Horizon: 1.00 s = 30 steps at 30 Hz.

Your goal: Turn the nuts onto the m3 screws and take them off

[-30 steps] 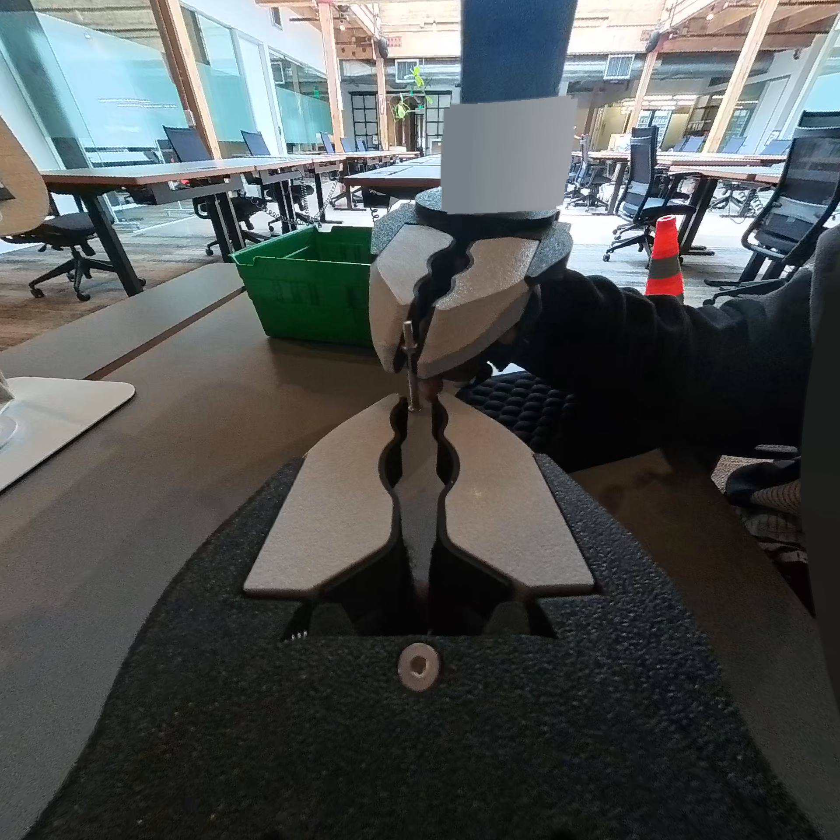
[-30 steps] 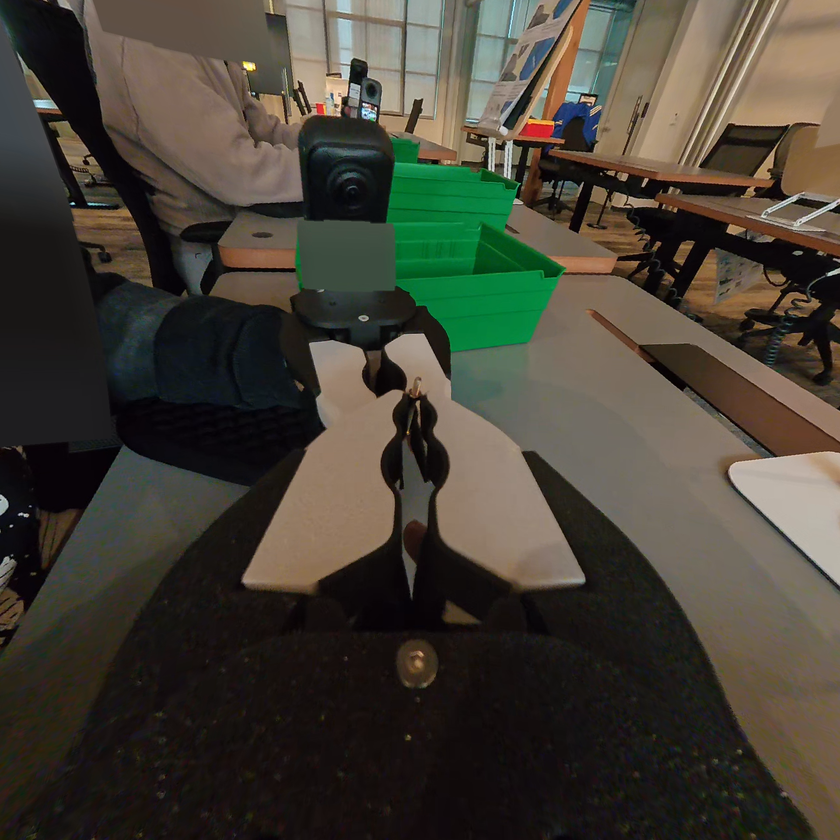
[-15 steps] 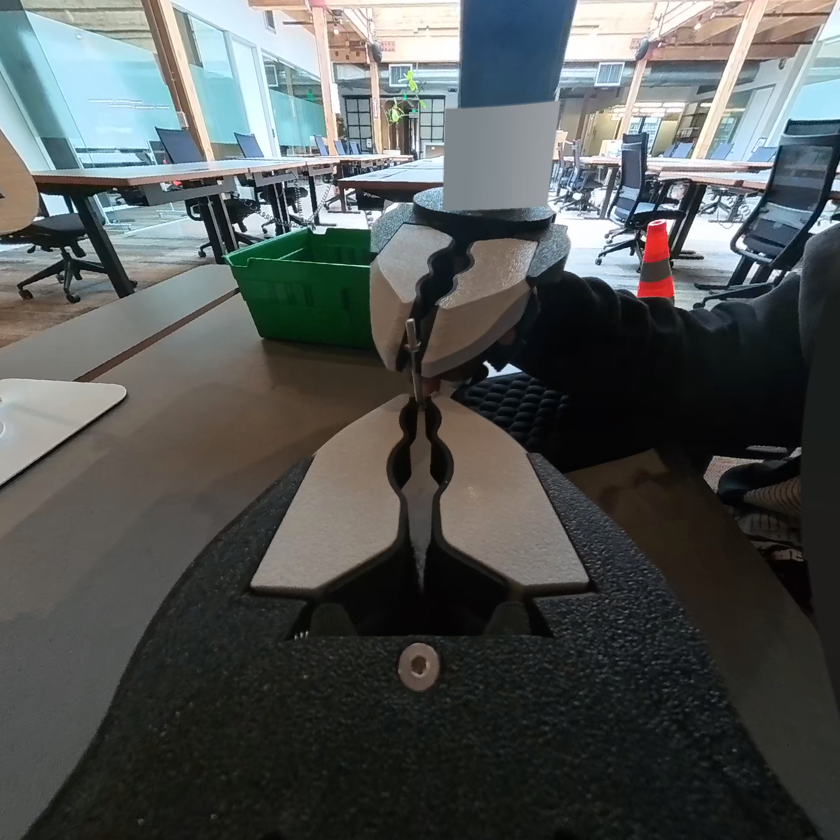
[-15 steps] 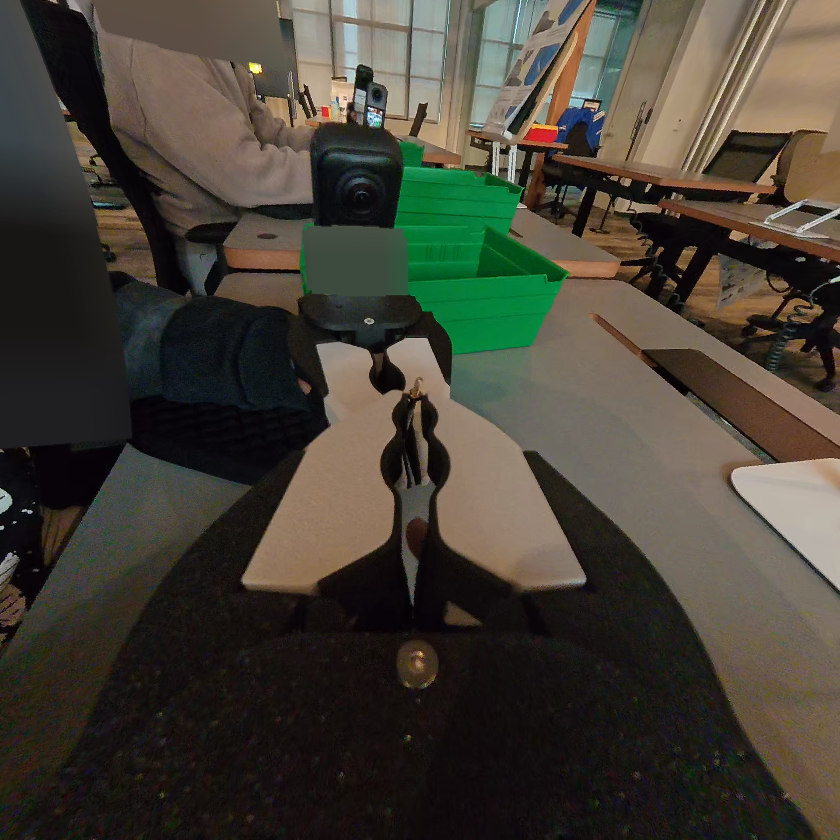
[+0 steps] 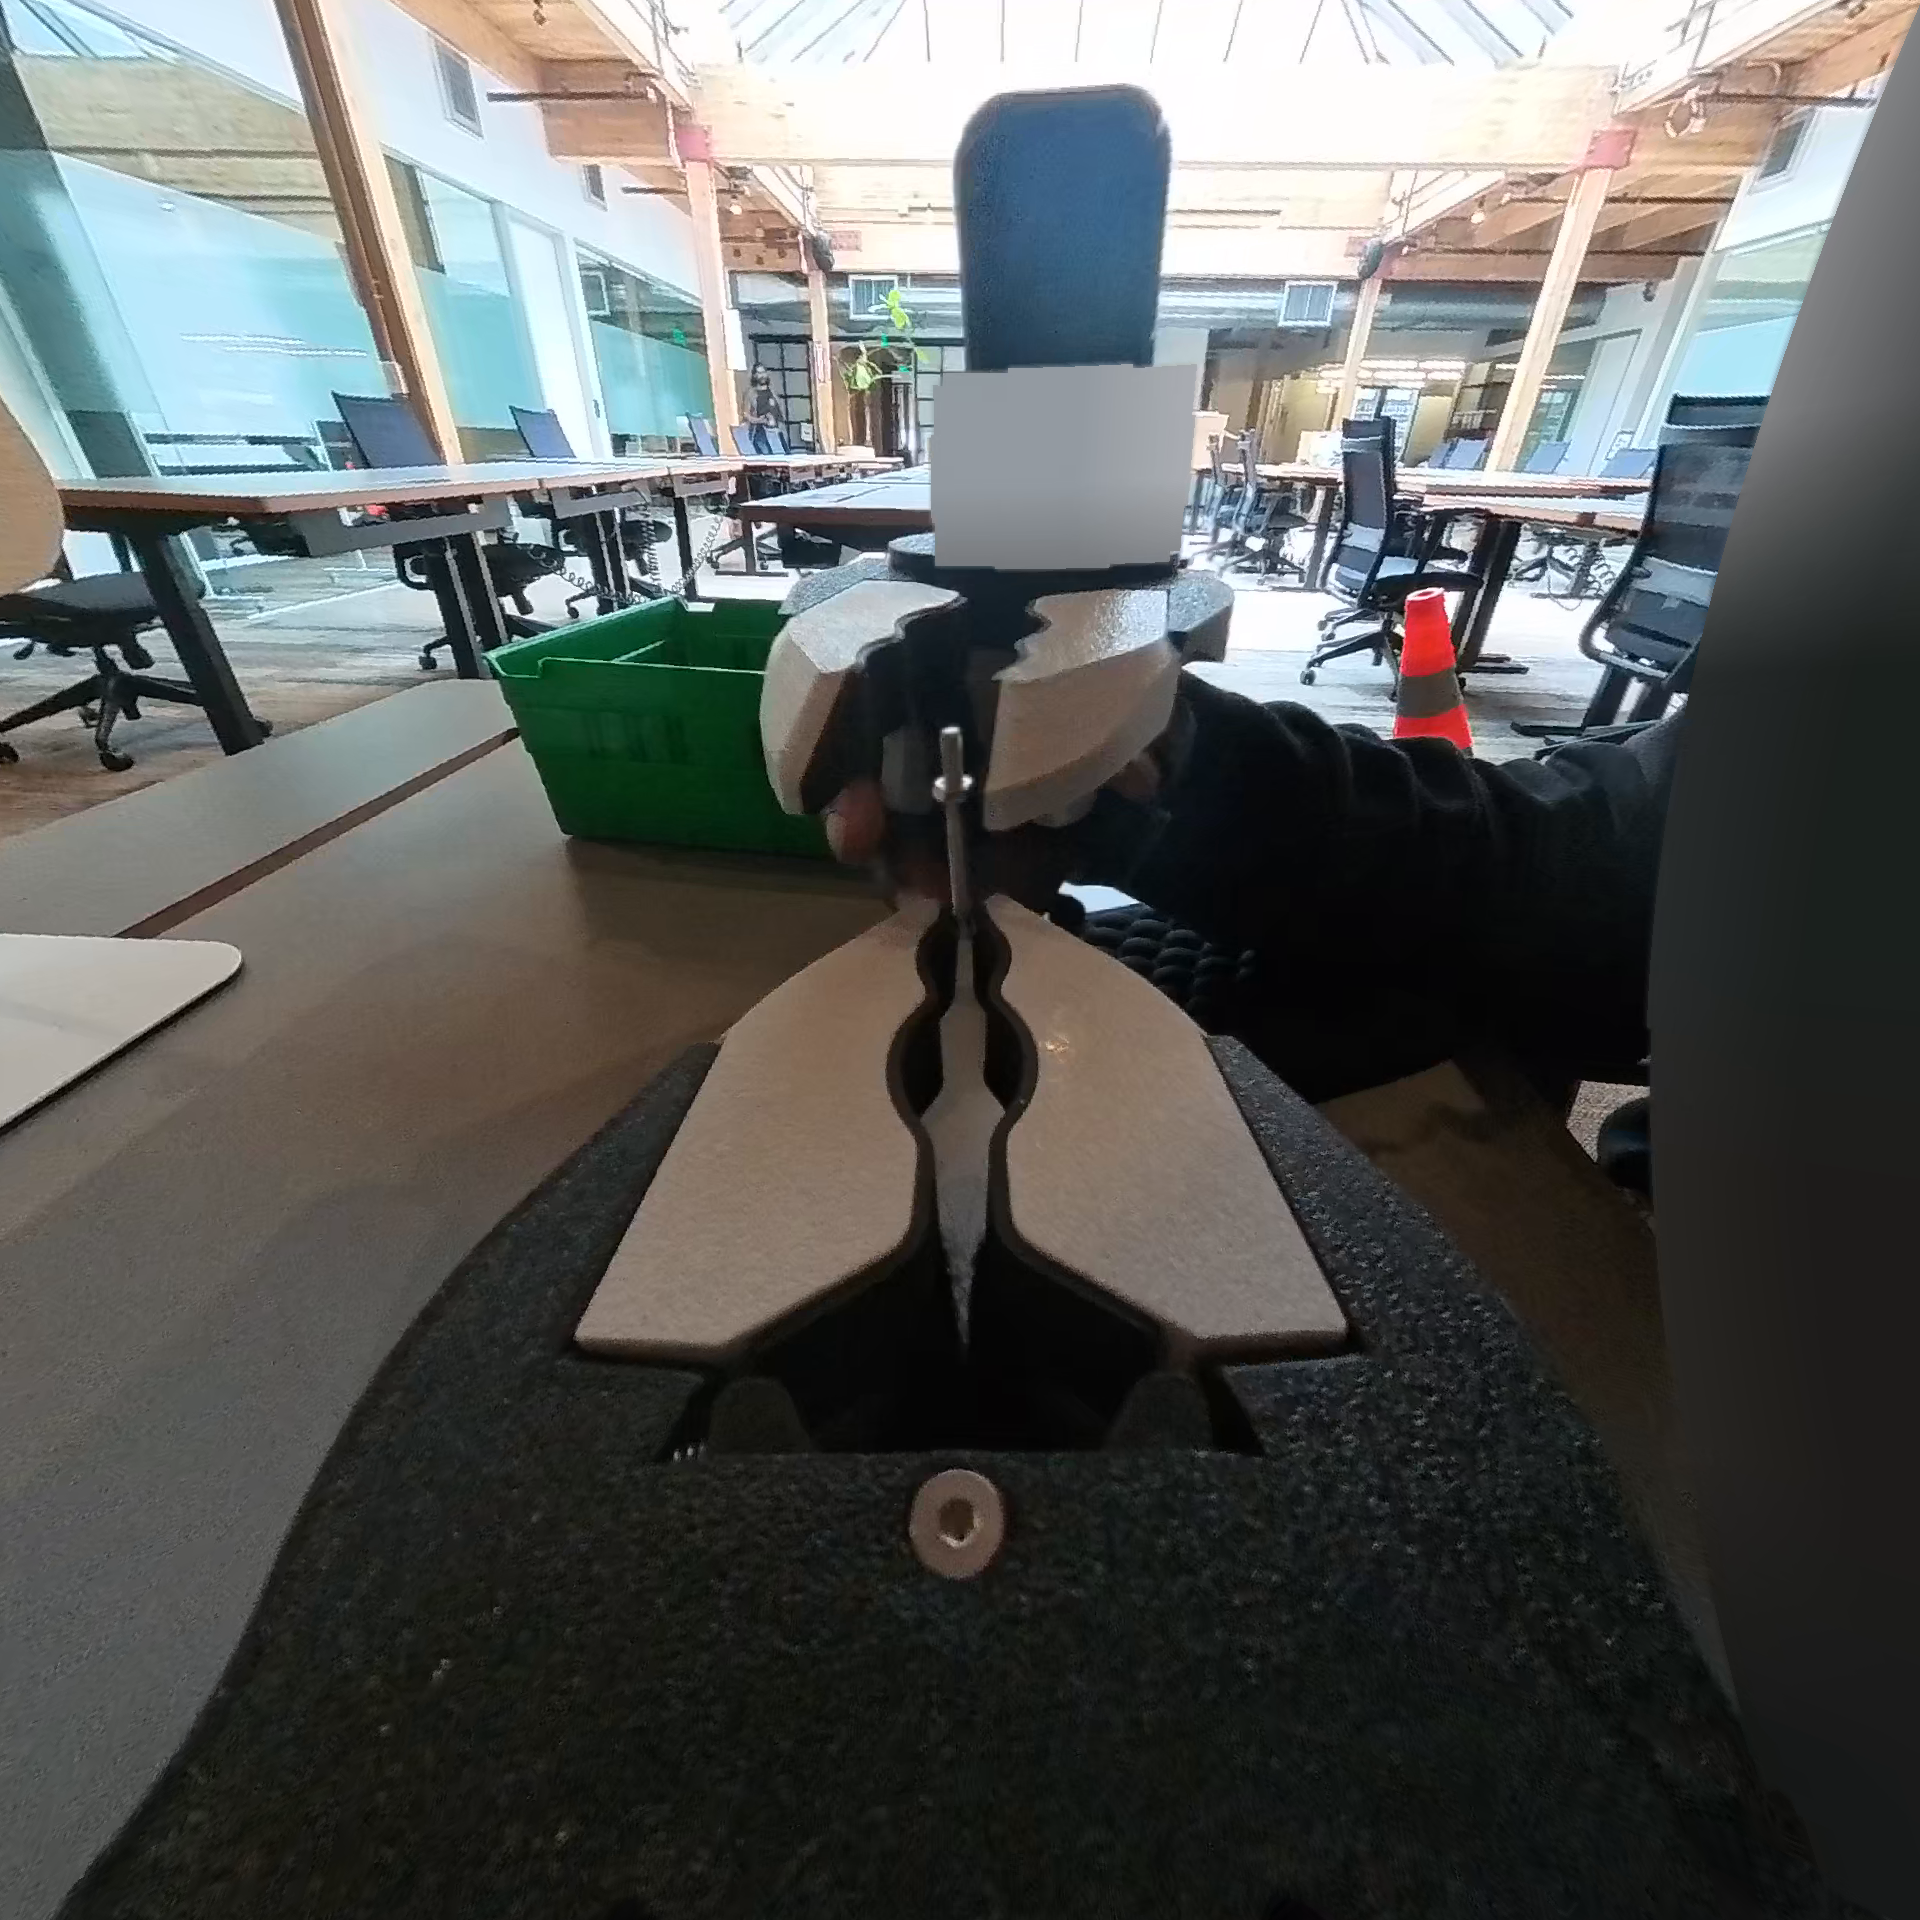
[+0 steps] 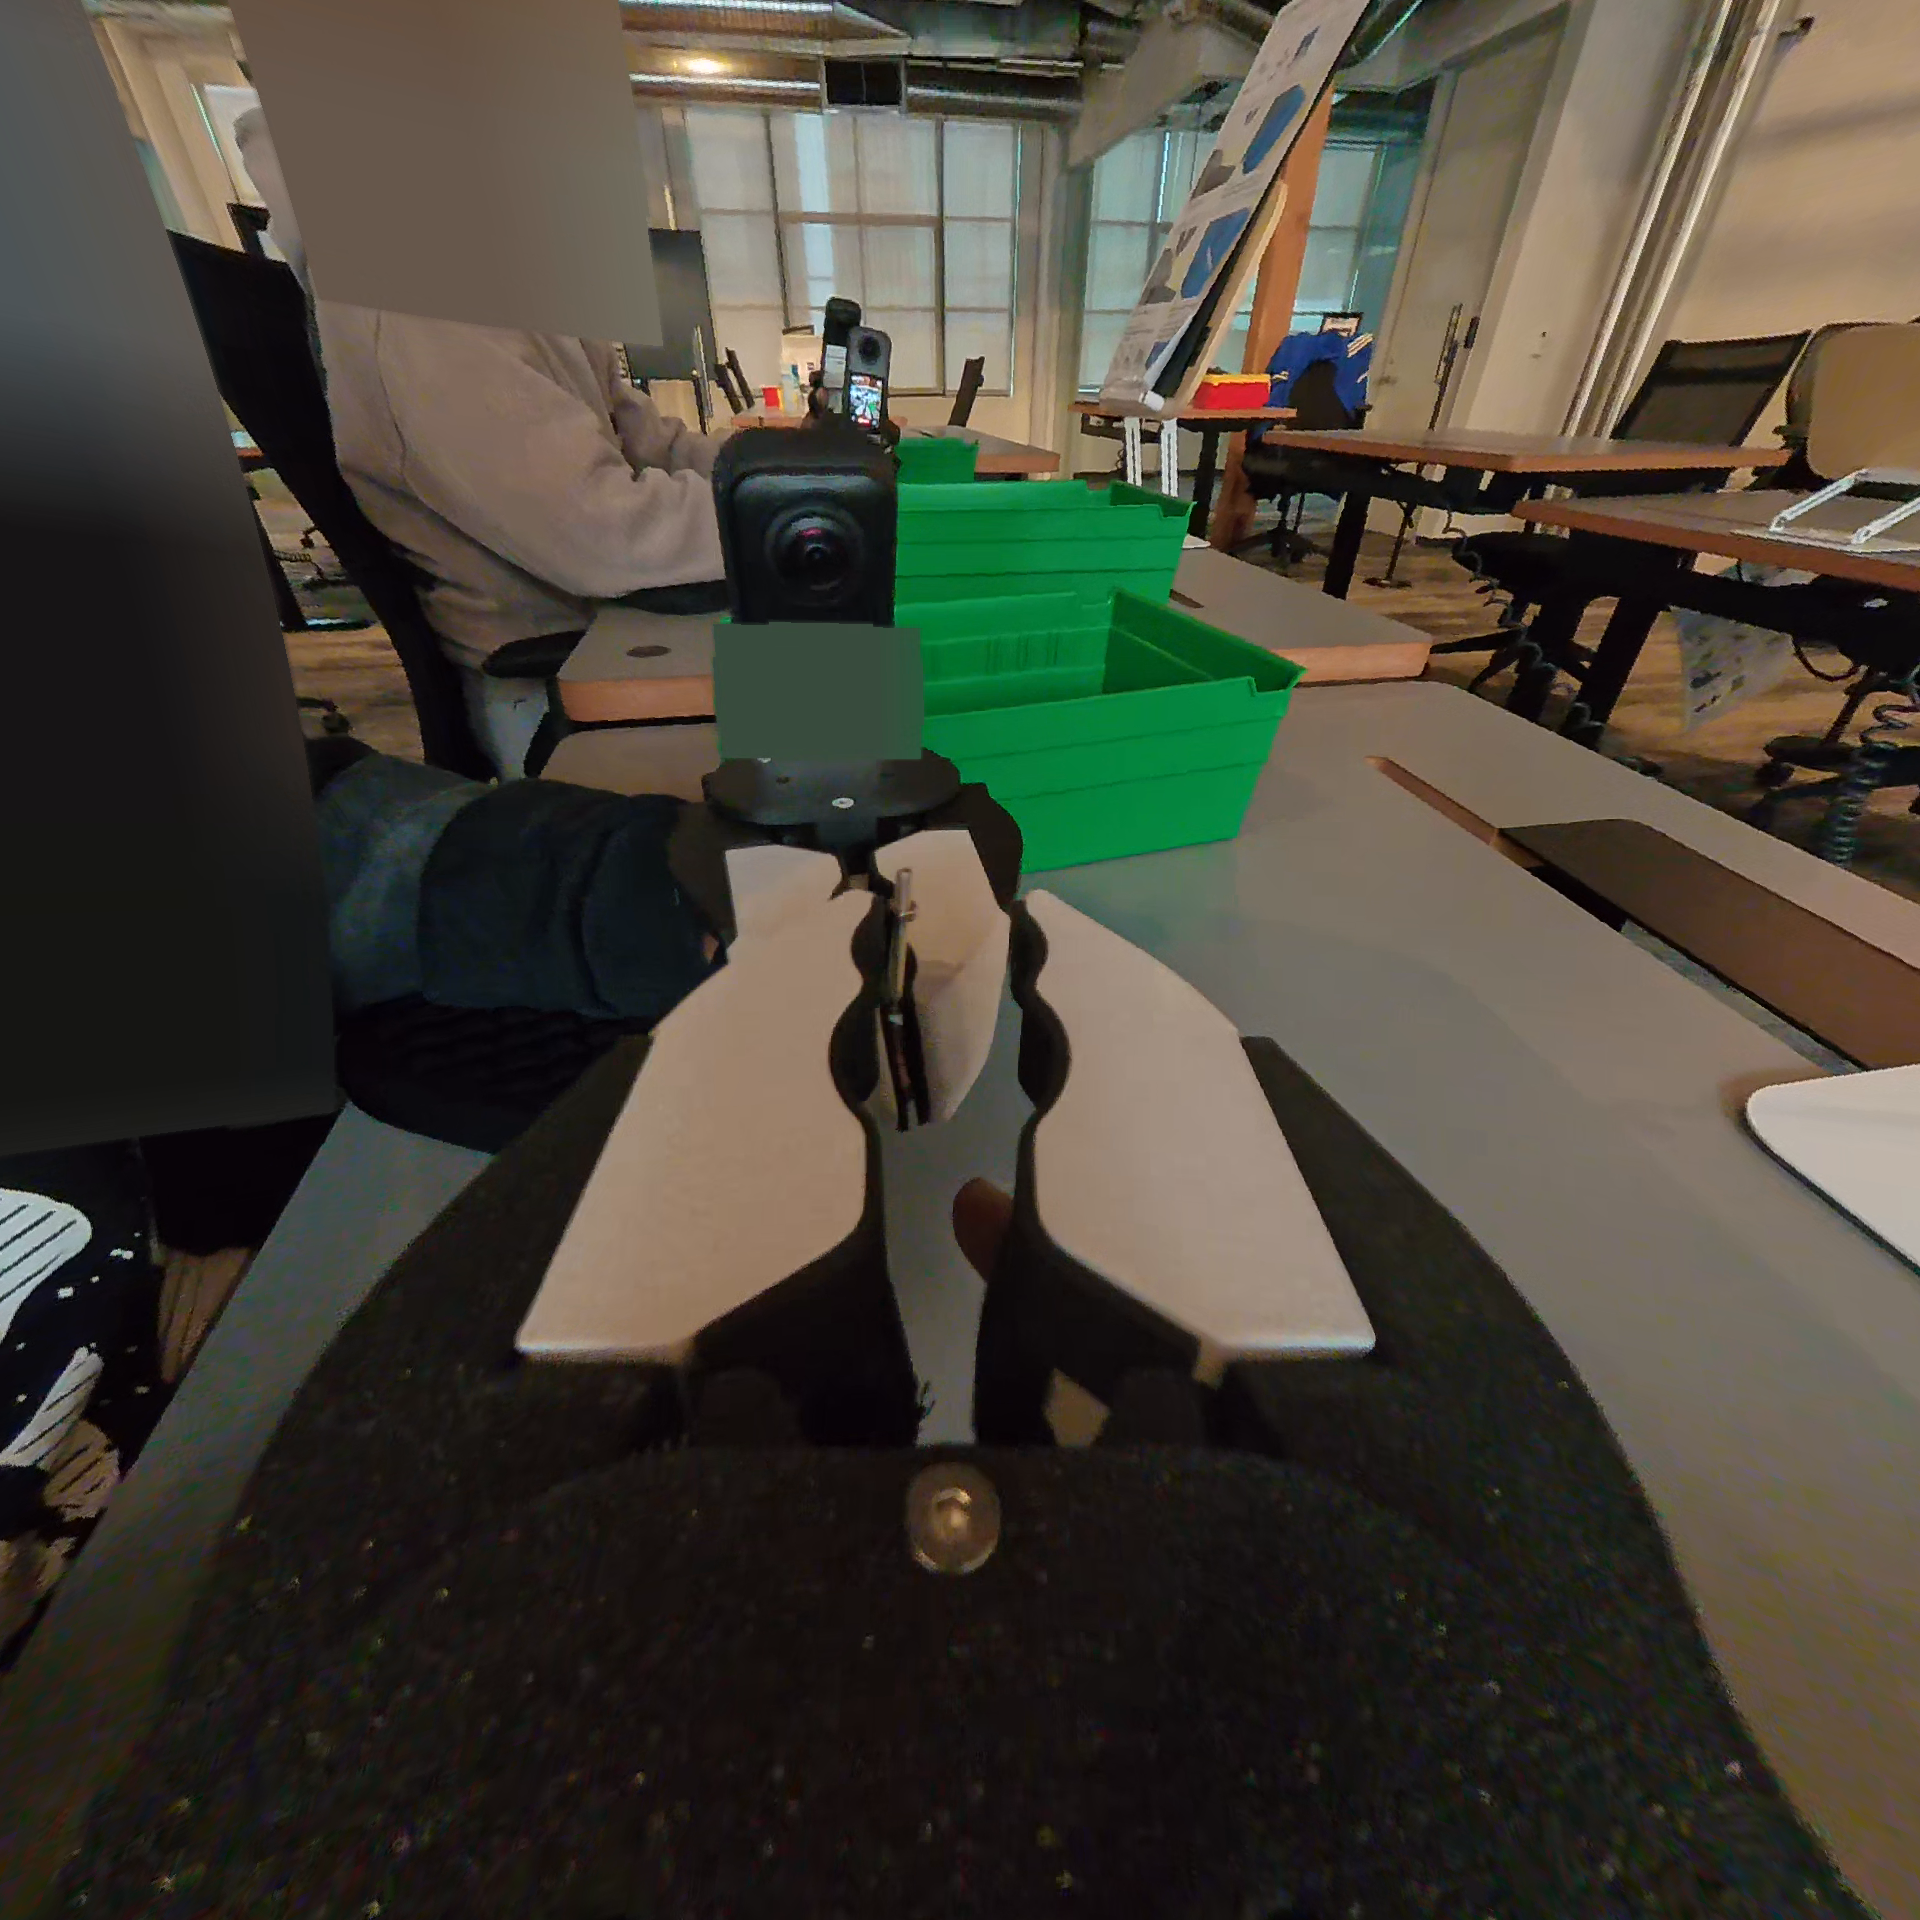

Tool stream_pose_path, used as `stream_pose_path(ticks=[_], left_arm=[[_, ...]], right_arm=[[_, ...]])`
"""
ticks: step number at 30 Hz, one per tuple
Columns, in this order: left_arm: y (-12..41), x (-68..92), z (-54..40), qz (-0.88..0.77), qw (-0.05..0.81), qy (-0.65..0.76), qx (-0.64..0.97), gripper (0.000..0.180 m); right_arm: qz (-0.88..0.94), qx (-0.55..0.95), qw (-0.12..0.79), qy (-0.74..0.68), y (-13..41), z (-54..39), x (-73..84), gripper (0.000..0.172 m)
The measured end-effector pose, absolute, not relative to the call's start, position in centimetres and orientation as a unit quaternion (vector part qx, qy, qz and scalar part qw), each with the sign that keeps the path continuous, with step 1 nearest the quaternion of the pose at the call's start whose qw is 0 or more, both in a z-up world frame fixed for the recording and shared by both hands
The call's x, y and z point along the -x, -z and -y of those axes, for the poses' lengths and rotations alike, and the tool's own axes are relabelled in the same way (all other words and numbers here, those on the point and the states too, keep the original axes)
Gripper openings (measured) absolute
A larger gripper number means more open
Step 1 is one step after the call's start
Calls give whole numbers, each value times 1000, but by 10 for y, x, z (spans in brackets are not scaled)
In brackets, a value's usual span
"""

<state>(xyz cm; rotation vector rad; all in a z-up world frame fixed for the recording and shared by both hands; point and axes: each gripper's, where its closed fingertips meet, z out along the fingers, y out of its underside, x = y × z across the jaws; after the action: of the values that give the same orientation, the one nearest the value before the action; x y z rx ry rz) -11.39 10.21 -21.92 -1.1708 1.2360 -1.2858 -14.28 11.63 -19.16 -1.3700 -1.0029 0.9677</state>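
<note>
Worked over a broad grey-brown tabletop (image 5: 312, 1039), with a green plastic bin (image 5: 644, 748) farther back and well apart from the action. Found the two hand-held tongs facing each other almost tip to tip above that surface.

Found the left gripper (image 5: 961, 920) pressed together, pinching the lower end of a thin silver m3 screw (image 5: 954, 842). Saw that screw rise straight up out of the pinch, long axis near vertical in the left wrist view and roughly square to the left fingers.

Found the right gripper (image 6: 920, 925) spread, its white fingers (image 6: 1122, 1091) either side of the shaft with open space between pad and metal in its own view, so nothing gripped there. Seen from the left side, placed its tips level with the upper part of the shaft.

Spotted the small silver hex nut (image 5: 953, 790) threaded on near the free end, a short length of thread showing above it.

Judged the coming move to turn on that alignment. Took the nut to lie dead ahead of the right tongs, between their tips, far nearer to them than to the left pinch below. Judged that closing squarely across its flats, then twisting about the upright axis, would turn it.
</note>
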Motion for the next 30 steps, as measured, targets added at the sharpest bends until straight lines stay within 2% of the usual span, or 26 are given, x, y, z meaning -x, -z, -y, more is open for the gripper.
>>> stream_pose_path(ticks=[5, 14, 18, 26, 30], left_arm=[[213, 118, -104, -498, 490, 535, 474, 2], [216, 115, -100, -508, 486, 532, 472, 2], [213, 118, -102, -502, 490, 535, 471, 2], [215, 116, -100, -508, 487, 531, 472, 2], [215, 116, -99, -508, 487, 534, 468, 2]], right_arm=[[415, 576, 567, -417, 187, -118, 134, 16], [427, 570, 564, -418, 188, -113, 143, 19], [410, 572, 571, -424, 184, -118, 133, 12], [432, 561, 561, -429, 186, -108, 147, 21], [421, 566, 565, -427, 186, -113, 142, 19]])
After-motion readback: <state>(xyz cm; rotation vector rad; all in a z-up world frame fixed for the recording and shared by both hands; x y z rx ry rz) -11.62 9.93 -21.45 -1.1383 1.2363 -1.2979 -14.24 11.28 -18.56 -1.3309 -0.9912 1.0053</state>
